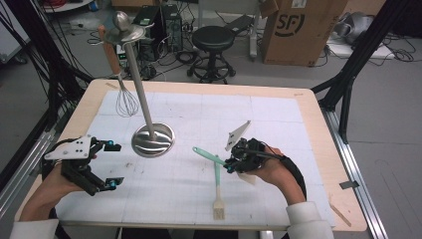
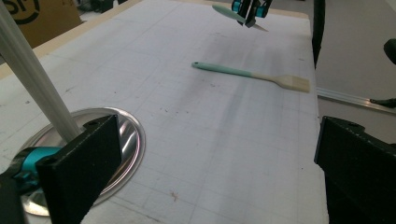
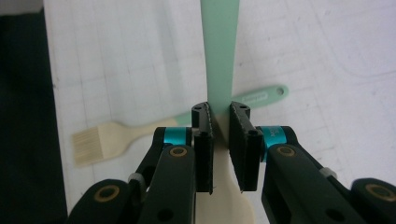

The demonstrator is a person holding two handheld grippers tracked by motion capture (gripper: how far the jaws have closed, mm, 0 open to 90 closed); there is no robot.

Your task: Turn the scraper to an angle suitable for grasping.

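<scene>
My right gripper (image 1: 230,164) (image 3: 220,135) is shut on a spatula (image 1: 204,154) (image 3: 219,46) where its mint-green handle meets the cream blade. It holds the spatula off the white mat, handle pointing left in the high view. A pastry brush (image 1: 217,189) (image 3: 140,135) with a mint handle and cream bristles lies flat on the mat just beneath. My left gripper (image 1: 116,165) (image 2: 215,158) hovers at the left of the table, open, with nothing between its jaws. In the left gripper view the brush (image 2: 252,74) lies ahead and the right gripper (image 2: 250,9) with the spatula shows far off.
A metal stand with a round base (image 1: 153,140) (image 2: 126,140) and slanted pole (image 1: 139,84) sits left of centre. A whisk (image 1: 127,102) hangs from its top. Beyond the table are a black stool (image 1: 213,40) and a cardboard box (image 1: 298,27).
</scene>
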